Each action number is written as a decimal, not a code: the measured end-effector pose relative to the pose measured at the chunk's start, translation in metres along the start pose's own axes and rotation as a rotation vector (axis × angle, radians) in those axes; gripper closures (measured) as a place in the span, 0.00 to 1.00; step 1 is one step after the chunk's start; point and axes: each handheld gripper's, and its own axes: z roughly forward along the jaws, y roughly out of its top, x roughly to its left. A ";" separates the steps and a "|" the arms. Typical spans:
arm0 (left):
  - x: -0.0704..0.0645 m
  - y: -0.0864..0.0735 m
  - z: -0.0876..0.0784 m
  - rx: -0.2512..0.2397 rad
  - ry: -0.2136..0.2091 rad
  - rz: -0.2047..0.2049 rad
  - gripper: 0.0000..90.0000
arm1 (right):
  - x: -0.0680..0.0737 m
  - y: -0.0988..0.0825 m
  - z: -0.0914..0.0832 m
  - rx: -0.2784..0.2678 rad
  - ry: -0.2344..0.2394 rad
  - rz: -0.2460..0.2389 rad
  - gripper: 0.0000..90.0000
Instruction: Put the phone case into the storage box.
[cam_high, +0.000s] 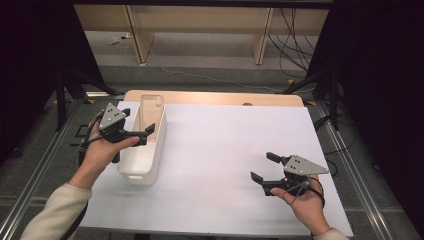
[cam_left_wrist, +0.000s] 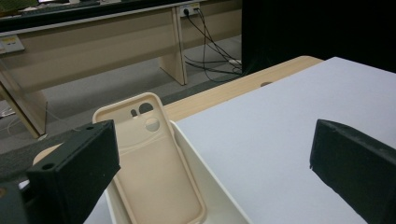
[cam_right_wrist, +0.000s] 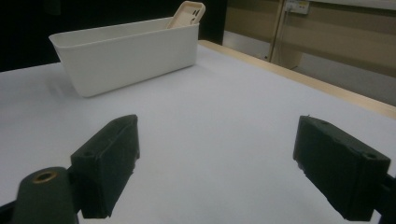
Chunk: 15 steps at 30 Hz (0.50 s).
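Left gripper held over the near half of the bin, jaws spread wide, nothing between them. In the left gripper view, jaws parted to either side, framing the case and the bin's right wall. Case beige, standing tilted inside the bin, leaning on the far end, top with camera cutouts poking above the rim. Bin white, oblong, resting on the left part of the white sheet covering the table; bare wood strip along the far edge.

Right gripper low over the sheet at the near right, well apart from the bin, jaws wide open and empty, pointing left. In the right gripper view, bin across the sheet, case sticking up at its far end.

Left hand and right hand wrapped around the handles, cream sleeve on the left forearm. Beyond the table, grey floor, desk legs and loose cables.
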 end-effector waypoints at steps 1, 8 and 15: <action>-0.002 0.000 -0.001 -0.006 -0.006 0.000 0.01 | 0.000 0.000 0.000 0.001 0.000 0.001 0.18; -0.012 -0.007 -0.008 -0.010 -0.057 0.016 0.02 | -0.001 0.002 -0.002 -0.004 -0.009 0.003 0.18; -0.020 -0.014 -0.014 -0.018 -0.090 0.011 0.02 | 0.000 0.002 -0.002 -0.004 -0.008 0.008 0.18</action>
